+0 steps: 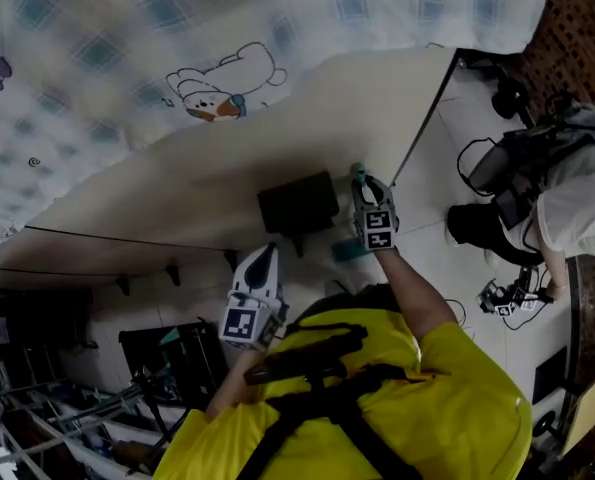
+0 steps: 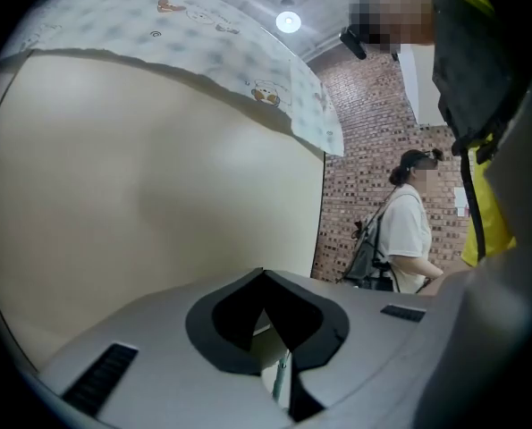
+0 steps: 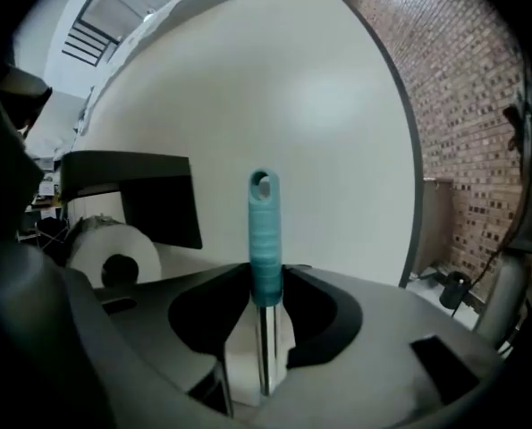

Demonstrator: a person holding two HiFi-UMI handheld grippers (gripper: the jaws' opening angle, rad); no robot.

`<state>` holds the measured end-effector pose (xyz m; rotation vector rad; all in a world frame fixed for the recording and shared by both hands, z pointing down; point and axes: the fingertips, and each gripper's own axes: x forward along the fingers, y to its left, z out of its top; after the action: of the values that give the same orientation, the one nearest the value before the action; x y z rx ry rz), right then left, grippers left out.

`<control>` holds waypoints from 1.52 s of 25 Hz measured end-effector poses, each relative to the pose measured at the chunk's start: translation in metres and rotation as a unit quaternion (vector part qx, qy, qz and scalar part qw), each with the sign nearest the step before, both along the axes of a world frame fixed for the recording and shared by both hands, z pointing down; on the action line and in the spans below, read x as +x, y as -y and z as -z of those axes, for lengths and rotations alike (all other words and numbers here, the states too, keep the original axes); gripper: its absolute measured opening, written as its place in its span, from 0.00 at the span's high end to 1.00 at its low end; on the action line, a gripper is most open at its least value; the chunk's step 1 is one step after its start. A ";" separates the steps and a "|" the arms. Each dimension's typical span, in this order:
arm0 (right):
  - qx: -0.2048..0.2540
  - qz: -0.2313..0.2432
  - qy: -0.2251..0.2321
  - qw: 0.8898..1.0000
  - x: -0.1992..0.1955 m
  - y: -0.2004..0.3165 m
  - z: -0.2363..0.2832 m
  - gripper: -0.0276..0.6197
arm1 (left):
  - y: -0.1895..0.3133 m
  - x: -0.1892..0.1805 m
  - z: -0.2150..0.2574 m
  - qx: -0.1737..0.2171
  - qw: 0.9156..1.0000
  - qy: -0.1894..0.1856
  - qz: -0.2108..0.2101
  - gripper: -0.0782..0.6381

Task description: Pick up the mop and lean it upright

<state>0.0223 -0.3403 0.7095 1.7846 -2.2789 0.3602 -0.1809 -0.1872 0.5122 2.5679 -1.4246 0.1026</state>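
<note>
The mop's handle has a teal ribbed grip (image 3: 265,239) with a hanging hole at its top and a shiny metal shaft (image 3: 264,347) below it. It stands upright in front of the cream wall (image 3: 319,132). My right gripper (image 3: 266,280) is shut on the handle just under the teal grip. In the head view the teal tip (image 1: 358,174) pokes out past the right gripper (image 1: 367,190). My left gripper (image 1: 265,253) hovers lower left of it, apart from the mop. Its jaws are shut (image 2: 264,275), with a thin strip of the shaft (image 2: 279,378) showing behind them. The mop head is hidden.
A black box (image 1: 297,203) is fixed to the wall beside a toilet roll (image 3: 105,257). A cartoon-print cloth (image 1: 177,38) hangs over the wall. A person in a white shirt (image 2: 407,231) stands by the brick wall (image 3: 462,105). Racks (image 1: 57,398) crowd one corner.
</note>
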 end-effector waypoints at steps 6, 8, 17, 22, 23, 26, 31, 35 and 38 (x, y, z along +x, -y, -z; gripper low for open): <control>0.017 0.000 0.019 1.000 -0.001 -0.009 0.026 0.54 | 0.004 -0.006 -0.013 -0.015 1.000 -0.002 0.000 0.89; 0.048 0.014 0.023 0.998 0.000 -0.023 0.064 0.58 | 0.011 -0.004 -0.010 -0.010 1.000 -0.007 -0.001 0.89; 0.147 0.052 0.057 0.986 0.016 -0.140 0.261 0.95 | 0.025 0.006 0.025 0.029 0.999 -0.032 -0.009 0.89; 0.117 0.055 0.084 0.988 0.021 -0.133 0.252 0.95 | 0.031 0.009 0.034 0.042 0.999 -0.034 -0.001 0.89; 0.109 0.048 0.099 0.988 0.021 -0.130 0.248 0.95 | 0.030 0.008 0.032 0.037 0.999 -0.030 0.002 0.89; 0.107 0.040 0.116 0.987 0.021 -0.122 0.246 0.95 | 0.033 0.008 0.034 0.030 0.999 -0.019 0.010 0.89; 0.107 0.056 0.116 0.986 0.012 -0.117 0.247 0.95 | 0.039 0.004 0.043 0.027 0.999 -0.019 0.031 0.89; 0.092 0.067 0.117 0.987 0.006 -0.116 0.240 0.95 | 0.041 0.009 0.048 0.023 0.999 -0.017 0.037 0.89; 0.085 0.081 0.111 0.987 0.003 -0.116 0.238 0.95 | 0.042 0.013 0.044 0.027 0.999 -0.021 0.040 0.89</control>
<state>0.0257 -0.2243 0.4711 1.6938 -2.6625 0.3609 -0.1680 -0.2294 0.4680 2.5355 -1.5337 -0.0021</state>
